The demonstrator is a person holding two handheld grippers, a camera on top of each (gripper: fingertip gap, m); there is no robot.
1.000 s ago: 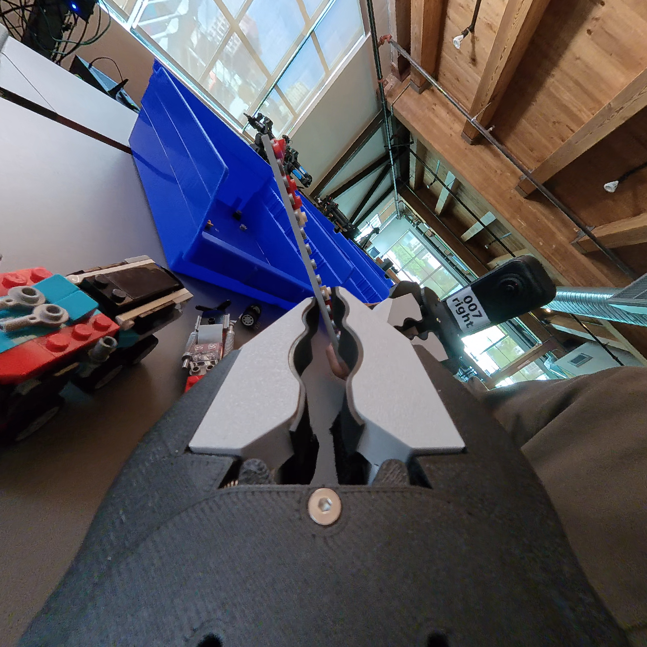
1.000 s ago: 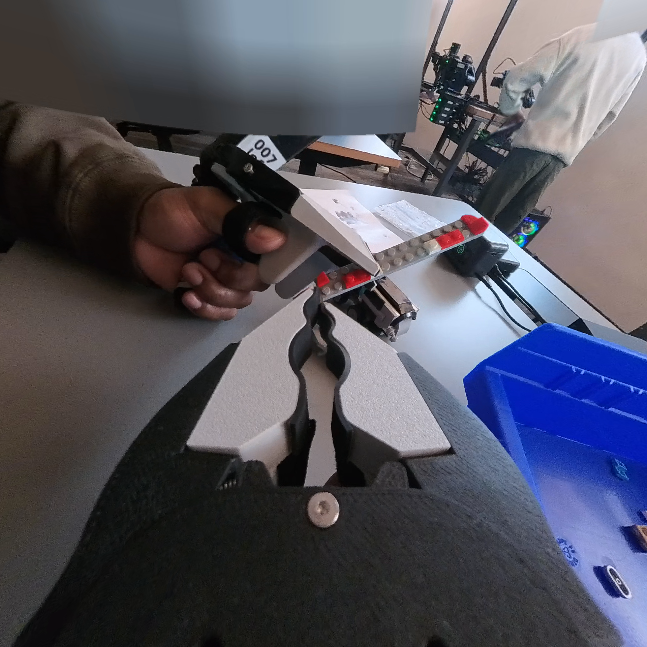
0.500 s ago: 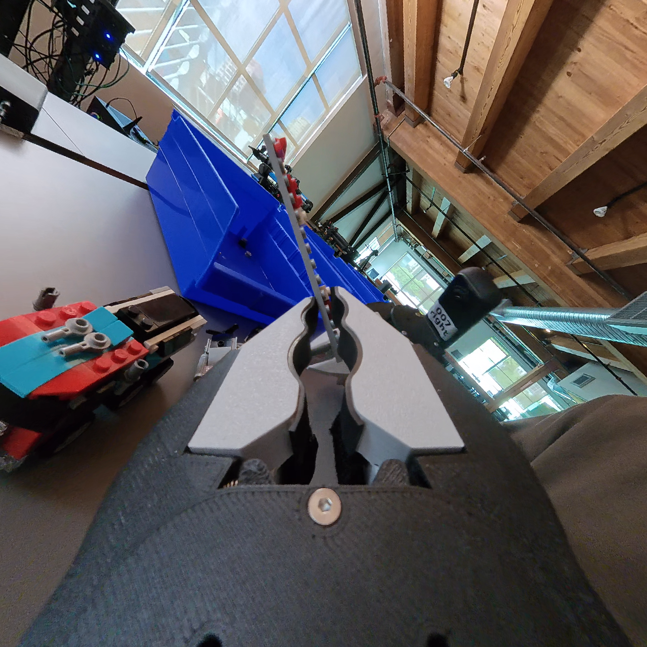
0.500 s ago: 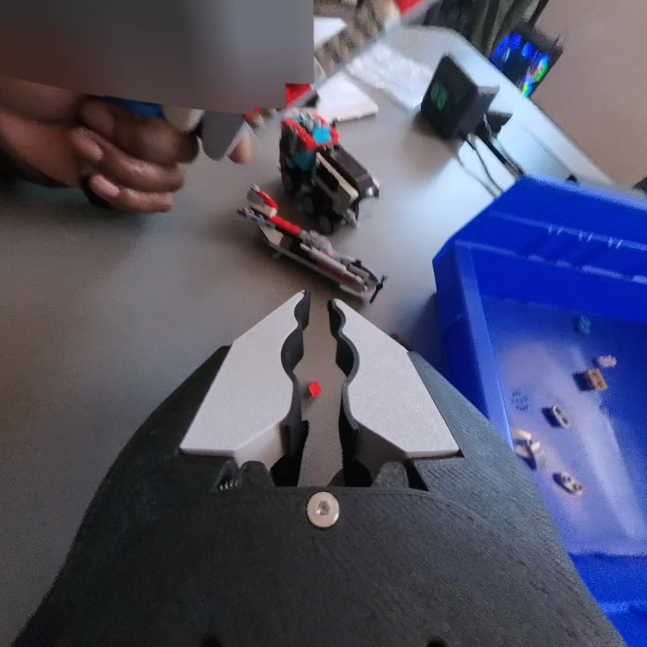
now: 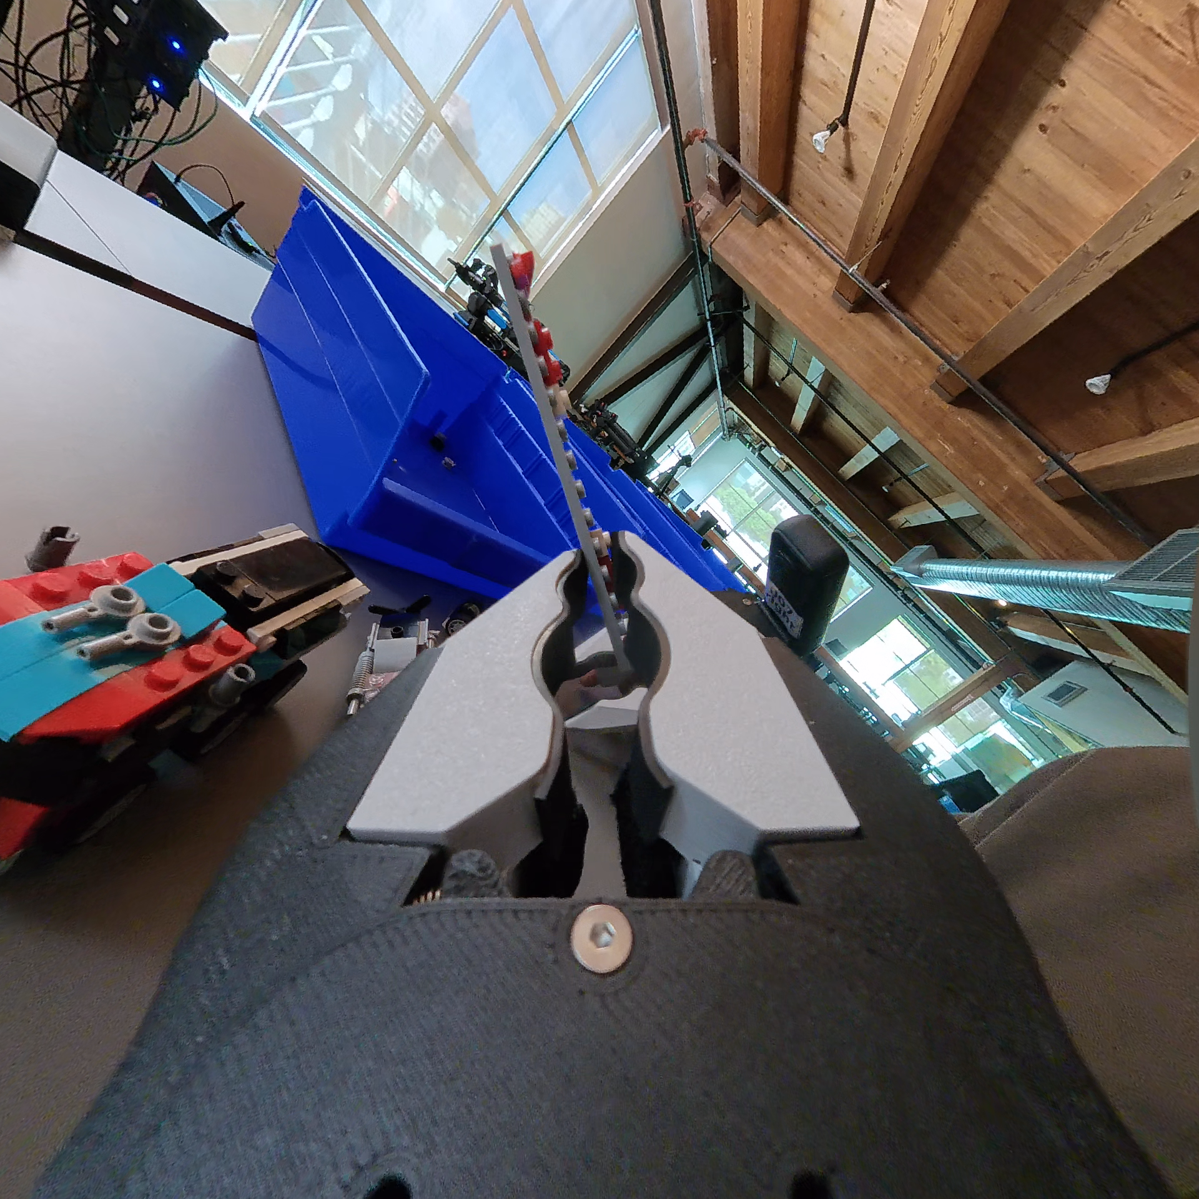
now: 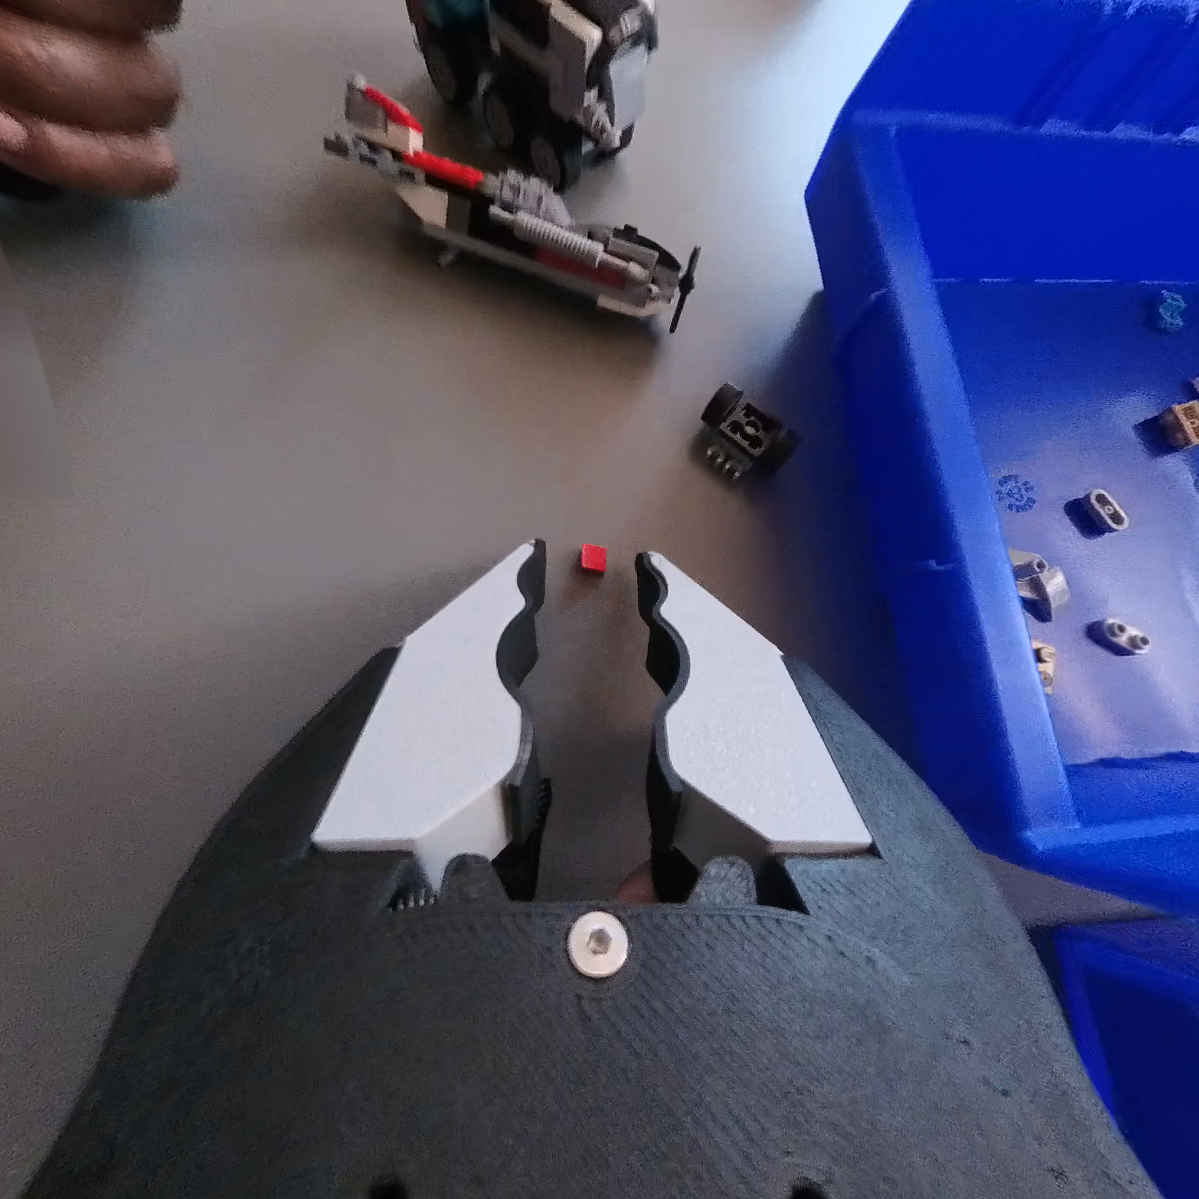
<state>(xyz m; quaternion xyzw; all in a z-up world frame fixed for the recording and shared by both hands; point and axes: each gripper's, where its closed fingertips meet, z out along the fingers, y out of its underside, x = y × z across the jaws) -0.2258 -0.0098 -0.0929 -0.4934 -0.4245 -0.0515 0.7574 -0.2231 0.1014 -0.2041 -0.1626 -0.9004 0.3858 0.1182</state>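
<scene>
My left gripper [image 5: 600, 542] is shut on the near end of a long grey studded plate [image 5: 551, 415], which points up and away with small red and pale pieces [image 5: 542, 337] along it. My right gripper [image 6: 589, 549] is open, low over the grey table [image 6: 259, 422]. A small red square tile [image 6: 593, 558] lies on the table between its fingertips, with a gap to each pad. The right gripper's black camera body [image 5: 804, 571] shows just right of my left fingers.
A blue bin [image 6: 908, 454] with several small pieces stands at the right and also shows in the left wrist view [image 5: 363, 402]. A plane-like brick model [image 6: 519, 220], a dark truck [image 6: 538, 58] and a black wheel piece [image 6: 746, 422] lie ahead. A red and teal brick vehicle [image 5: 110, 623] sits at the left. A hand [image 6: 78, 110] is at the far left. There is about 15 cm between the tips of the two grippers.
My right gripper left the end of the plate, swung down over the table and opened; the red tile now lies between its fingertips. My left gripper kept the plate and tilted slightly.
</scene>
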